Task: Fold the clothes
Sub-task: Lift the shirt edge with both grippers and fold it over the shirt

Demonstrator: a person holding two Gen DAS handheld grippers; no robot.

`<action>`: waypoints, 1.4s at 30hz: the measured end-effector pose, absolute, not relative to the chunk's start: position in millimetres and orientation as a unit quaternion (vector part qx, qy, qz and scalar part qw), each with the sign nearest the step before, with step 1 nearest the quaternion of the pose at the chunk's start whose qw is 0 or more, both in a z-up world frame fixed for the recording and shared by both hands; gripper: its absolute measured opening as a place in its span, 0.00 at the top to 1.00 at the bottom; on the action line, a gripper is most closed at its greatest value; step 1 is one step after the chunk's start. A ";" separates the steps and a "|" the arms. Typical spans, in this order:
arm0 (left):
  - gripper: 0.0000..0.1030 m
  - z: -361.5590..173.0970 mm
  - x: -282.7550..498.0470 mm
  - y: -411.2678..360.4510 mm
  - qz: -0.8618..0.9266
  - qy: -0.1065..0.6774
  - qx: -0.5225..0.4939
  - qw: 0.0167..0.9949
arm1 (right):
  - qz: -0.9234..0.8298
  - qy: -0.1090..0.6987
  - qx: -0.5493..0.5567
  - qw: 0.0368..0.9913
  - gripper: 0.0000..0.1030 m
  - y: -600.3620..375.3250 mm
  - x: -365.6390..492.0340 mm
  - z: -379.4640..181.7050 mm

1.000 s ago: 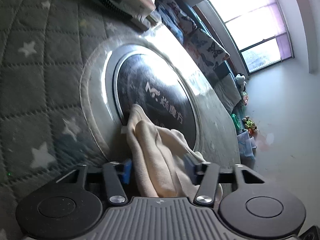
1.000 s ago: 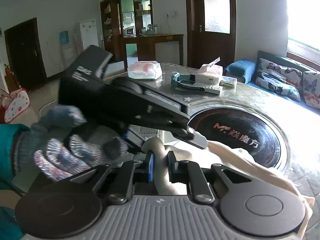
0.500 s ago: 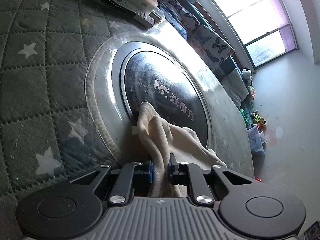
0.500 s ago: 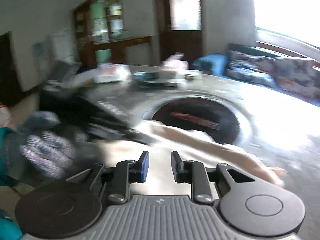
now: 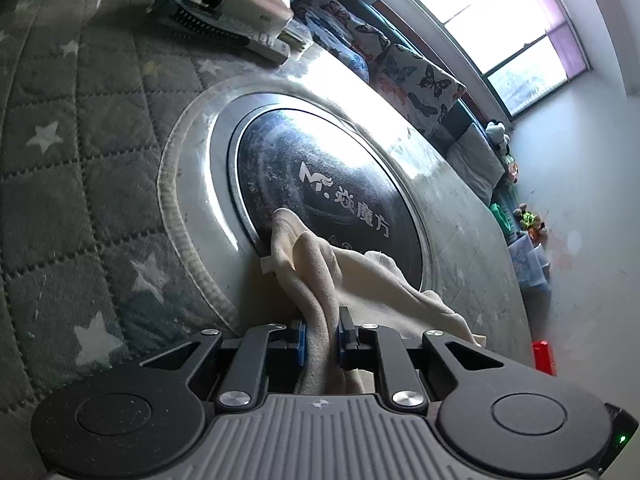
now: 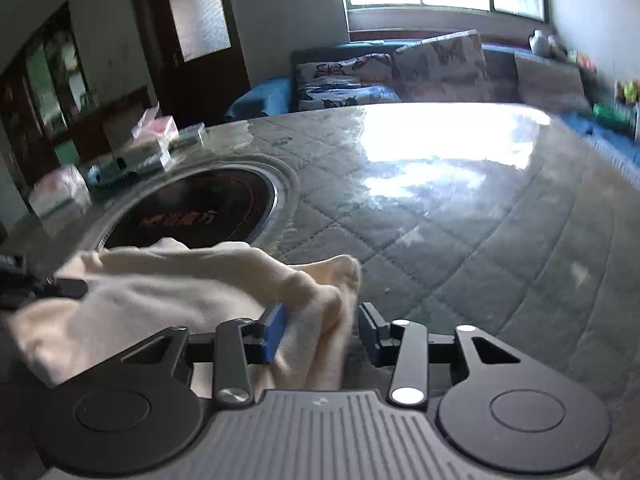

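A cream garment [image 5: 320,276] lies bunched on the quilted star-patterned table cover [image 5: 100,168], partly over the black round cooktop [image 5: 332,184]. My left gripper [image 5: 322,338] is shut on a thick fold of it, both pads pressing the cloth. In the right wrist view the same garment [image 6: 180,284] stretches leftward. Its right end hangs between the opening jaws of my right gripper [image 6: 322,332]. The cloth rests against the blue left pad [image 6: 276,330], with a gap to the right pad. The left gripper's dark finger [image 6: 48,286] shows at the far left edge.
At the table's far side sit a tissue box [image 5: 256,4], a green-and-black brush [image 5: 192,16] and a remote. A sofa with butterfly cushions [image 6: 360,76] runs under the window. A red object [image 5: 543,356] stands off the table edge. Bare quilted cover [image 6: 480,240] spreads to the right.
The left gripper closed onto the fold and stayed put. The right gripper let go of the cloth near the left gripper, swung right along the garment and opened around its other end.
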State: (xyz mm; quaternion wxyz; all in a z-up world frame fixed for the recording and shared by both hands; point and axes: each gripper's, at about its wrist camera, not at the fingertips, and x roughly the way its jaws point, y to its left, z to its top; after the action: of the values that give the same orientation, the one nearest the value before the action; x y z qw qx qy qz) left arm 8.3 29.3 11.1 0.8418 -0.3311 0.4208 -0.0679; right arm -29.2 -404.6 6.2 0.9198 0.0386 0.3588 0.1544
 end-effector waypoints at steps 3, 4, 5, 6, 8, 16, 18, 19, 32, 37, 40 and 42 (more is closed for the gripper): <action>0.85 14.5 11.0 24.9 -0.067 0.419 -0.311 0.850 | 0.157 0.352 0.046 0.921 0.87 -404.8 -31.9 5.8; 0.85 17.5 11.3 23.1 -0.069 0.416 -0.305 0.854 | 0.157 0.349 0.045 0.923 0.89 -403.5 -33.0 7.2; 0.86 21.4 11.0 20.6 -0.072 0.412 -0.297 0.858 | 0.157 0.345 0.044 0.924 0.90 -401.8 -33.5 9.5; 0.86 25.5 10.8 18.0 -0.075 0.408 -0.289 0.863 | 0.158 0.340 0.046 0.926 0.90 -403.3 -35.6 12.7; 0.86 35.9 11.9 10.7 -0.085 0.399 -0.270 0.872 | 0.161 0.329 0.048 0.929 0.91 -407.2 -39.7 20.1; 0.87 62.0 45.8 -41.0 -0.131 0.387 -0.220 0.886 | 0.132 0.277 0.022 0.952 0.91 -428.9 -45.6 59.8; 0.87 65.5 55.2 -59.9 -0.147 0.385 -0.210 0.887 | 0.111 0.269 0.019 0.957 0.91 -440.0 -42.5 68.3; 0.87 67.0 60.2 -70.0 -0.155 0.384 -0.204 0.887 | 0.099 0.266 0.018 0.959 0.91 -445.9 -40.8 71.0; 0.87 57.7 112.6 -175.1 -0.205 0.386 -0.121 0.891 | -0.002 0.263 0.006 0.965 0.91 -510.5 -20.7 71.4; 0.86 42.9 123.0 -199.2 -0.216 0.396 -0.096 0.887 | -0.032 0.276 0.014 0.961 0.91 -528.4 -12.4 58.2; 0.86 32.1 128.1 -204.5 -0.211 0.408 -0.086 0.884 | -0.049 0.290 0.012 0.956 0.91 -536.1 -7.7 48.1; 0.86 26.7 130.3 -204.5 -0.208 0.415 -0.083 0.882 | -0.056 0.298 0.009 0.953 0.91 -538.6 -6.8 41.3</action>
State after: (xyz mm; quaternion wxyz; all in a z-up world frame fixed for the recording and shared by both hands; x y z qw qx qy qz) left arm 130.3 -204.5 26.7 0.8819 -0.0831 0.4150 -0.2078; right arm -6.8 -538.6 41.3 0.9527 0.0090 0.2985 -0.0565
